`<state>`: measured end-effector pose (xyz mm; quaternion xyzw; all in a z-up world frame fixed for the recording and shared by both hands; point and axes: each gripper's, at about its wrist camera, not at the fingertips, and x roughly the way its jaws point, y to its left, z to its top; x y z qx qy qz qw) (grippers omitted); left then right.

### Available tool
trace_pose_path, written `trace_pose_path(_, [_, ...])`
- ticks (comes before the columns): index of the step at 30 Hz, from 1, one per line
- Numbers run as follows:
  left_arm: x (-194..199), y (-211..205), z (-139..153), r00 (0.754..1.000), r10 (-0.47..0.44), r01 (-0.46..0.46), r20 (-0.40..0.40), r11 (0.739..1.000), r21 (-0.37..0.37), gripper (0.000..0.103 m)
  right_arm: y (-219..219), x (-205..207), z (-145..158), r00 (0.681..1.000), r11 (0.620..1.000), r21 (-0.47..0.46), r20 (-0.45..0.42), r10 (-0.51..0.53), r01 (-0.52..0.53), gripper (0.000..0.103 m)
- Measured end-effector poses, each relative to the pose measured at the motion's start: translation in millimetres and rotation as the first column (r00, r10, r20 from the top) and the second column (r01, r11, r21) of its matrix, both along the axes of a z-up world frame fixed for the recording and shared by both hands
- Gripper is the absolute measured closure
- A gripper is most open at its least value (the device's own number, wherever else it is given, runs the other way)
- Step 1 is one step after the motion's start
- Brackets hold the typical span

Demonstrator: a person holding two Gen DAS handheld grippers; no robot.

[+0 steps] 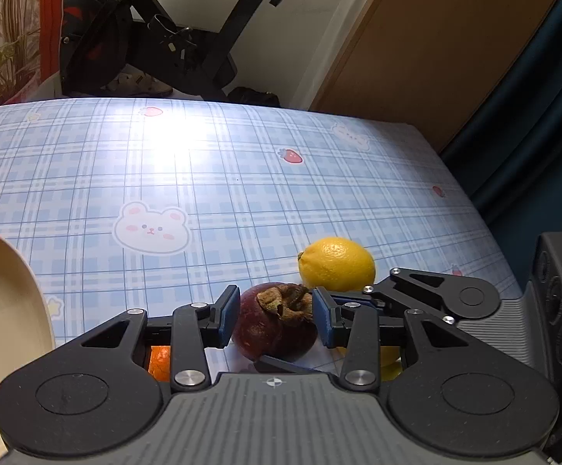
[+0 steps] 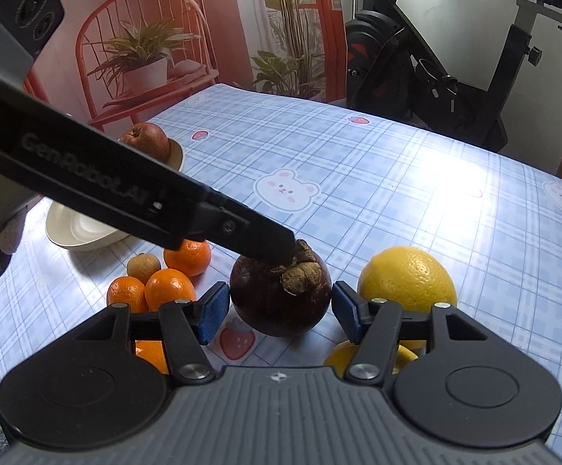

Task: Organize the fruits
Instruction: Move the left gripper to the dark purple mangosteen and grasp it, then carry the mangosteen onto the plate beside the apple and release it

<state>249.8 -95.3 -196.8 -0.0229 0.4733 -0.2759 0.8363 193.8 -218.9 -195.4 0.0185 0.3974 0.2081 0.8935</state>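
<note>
A dark purple mangosteen [image 1: 277, 325] with a dry brown calyx sits on the plaid tablecloth. My left gripper [image 1: 277, 316] has its blue pads against both sides of it. In the right wrist view the same mangosteen [image 2: 277, 298] lies between the fingers of my right gripper [image 2: 279, 312], which is open with gaps on both sides. The left gripper's black finger [image 2: 242, 232] reaches to the mangosteen's top from the left. A yellow lemon [image 1: 337, 263] [image 2: 406, 279] sits just beyond on the right.
Several oranges [image 2: 170, 288] and a small brown fruit [image 2: 143, 267] lie left of the mangosteen. A second lemon [image 2: 342, 356] is under my right fingers. A cream bowl [image 2: 67, 232] [image 1: 13, 294] and a plate [image 2: 178, 155] holding a red apple [image 2: 147, 141] stand at the left. An exercise bike [image 2: 435, 73] is behind the table.
</note>
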Motion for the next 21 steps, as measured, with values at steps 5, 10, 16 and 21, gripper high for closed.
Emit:
trace_pose_path(5, [6, -4, -6, 0.999, -0.033, 0.033, -0.025, 0.999, 0.004, 0.068, -2, 0, -1, 1.0, 1.0, 0.017, -0.008, -0.01, 0.01, 0.041])
trace_pose_path(10, [11, 1, -8, 0.999, -0.025, 0.024, -0.047, 0.999, -0.022, 0.068, 0, 4, -2, 1.0, 1.0, -0.003, -0.022, 0.002, -0.002, 0.04])
trace_pose_path(16, [13, 7, -6, 0.998, -0.022, 0.019, -0.061, 0.999, -0.04, 0.068, 12, 11, -5, 0.998, 0.998, -0.06, -0.05, 0.029, -0.032, 0.04])
trace_pose_path(21, [17, 14, -11, 0.996, 0.005, -0.012, -0.084, 0.996, -0.085, 0.066, 13, 11, -8, 0.999, 0.998, -0.061, -0.045, 0.029, -0.032, 0.041])
